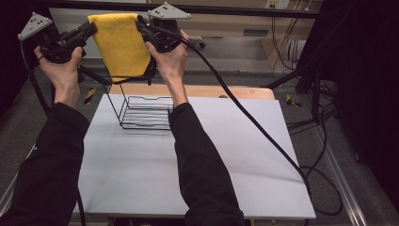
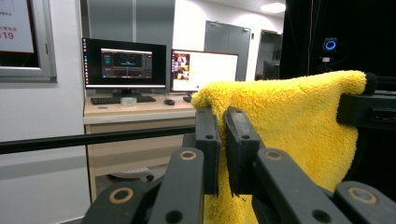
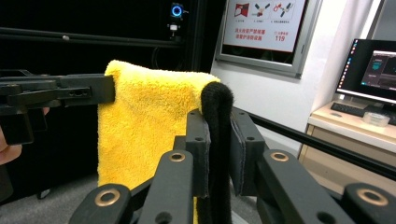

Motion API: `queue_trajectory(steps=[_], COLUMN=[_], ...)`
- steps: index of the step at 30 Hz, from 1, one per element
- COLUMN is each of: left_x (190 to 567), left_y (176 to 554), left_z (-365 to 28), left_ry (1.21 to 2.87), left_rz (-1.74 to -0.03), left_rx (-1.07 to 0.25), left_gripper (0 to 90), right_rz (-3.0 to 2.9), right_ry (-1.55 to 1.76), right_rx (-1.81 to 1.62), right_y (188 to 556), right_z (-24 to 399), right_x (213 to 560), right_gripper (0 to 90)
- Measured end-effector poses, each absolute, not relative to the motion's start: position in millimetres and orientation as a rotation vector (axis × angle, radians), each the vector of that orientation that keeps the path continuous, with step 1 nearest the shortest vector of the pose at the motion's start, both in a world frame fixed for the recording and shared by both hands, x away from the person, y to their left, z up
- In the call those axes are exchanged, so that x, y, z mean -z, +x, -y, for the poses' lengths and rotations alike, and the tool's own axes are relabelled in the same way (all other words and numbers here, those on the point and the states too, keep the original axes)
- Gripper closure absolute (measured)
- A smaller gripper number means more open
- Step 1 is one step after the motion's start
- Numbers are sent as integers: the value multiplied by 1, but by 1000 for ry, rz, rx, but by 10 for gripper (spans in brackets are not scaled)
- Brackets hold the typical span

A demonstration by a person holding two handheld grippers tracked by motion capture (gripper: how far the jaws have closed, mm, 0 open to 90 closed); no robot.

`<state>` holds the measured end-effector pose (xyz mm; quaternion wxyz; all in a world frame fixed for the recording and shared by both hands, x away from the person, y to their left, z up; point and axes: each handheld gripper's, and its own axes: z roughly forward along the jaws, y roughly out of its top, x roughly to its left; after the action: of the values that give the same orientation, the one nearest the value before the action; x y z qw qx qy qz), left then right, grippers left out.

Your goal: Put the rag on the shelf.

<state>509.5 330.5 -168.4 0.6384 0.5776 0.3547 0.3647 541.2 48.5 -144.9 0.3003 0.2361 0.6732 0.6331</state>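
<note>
The left gripper point(image 1: 89, 29) is clamped on 1 upper corner of the yellow towel point(image 1: 123, 44). In the left gripper view, its 2 jaws stand narrow, with a fold of yellow pile pinched between the pads point(image 2: 236, 140); the rest of the towel spreads away to the right of the jaws.

The right gripper point(image 1: 141, 26) is clamped on the opposite upper corner. In the right gripper view, its jaws are pressed on the towel's black edge band point(image 3: 216, 140), which rises between them and curls over their tips. The yellow face of the towel hangs to the left of these jaws, and the left gripper's jaw grips the far corner beyond it.

The towel is stretched between the 2 grippers, top edge roughly level, and hangs down flat from them. In the high view, both grippers are raised above the far edge of the white table point(image 1: 188, 179). A black wire rack point(image 1: 143, 113) stands on the table, below the towel's lower edge and apart from it.
</note>
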Motion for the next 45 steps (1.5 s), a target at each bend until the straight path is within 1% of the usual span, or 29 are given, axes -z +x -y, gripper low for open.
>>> queue_trajectory(steps=[16, 27, 32, 36, 45], left_x=[194, 211, 216, 217, 207], left_y=[501, 503, 501, 496, 485], left_z=[-330, -327, -327, -330, -330], left_ry=[1404, 1474, 1471, 1457, 1419], left_rz=[-809, -824, -825, -811, -759], left_rx=[-830, -830, -821, -810, -797], left_gripper=[841, 841, 840, 841, 840], right_rz=[-1852, -1904, -1919, -1915, -1871], right_ry=[652, 690, 701, 688, 626], right_rx=[-1668, -1644, -1645, -1659, -1691], right_y=[536, 539, 539, 537, 527], right_z=[-44, -42, -42, -42, -35], right_x=[176, 200, 209, 210, 197], right_gripper=[798, 797, 797, 797, 796])
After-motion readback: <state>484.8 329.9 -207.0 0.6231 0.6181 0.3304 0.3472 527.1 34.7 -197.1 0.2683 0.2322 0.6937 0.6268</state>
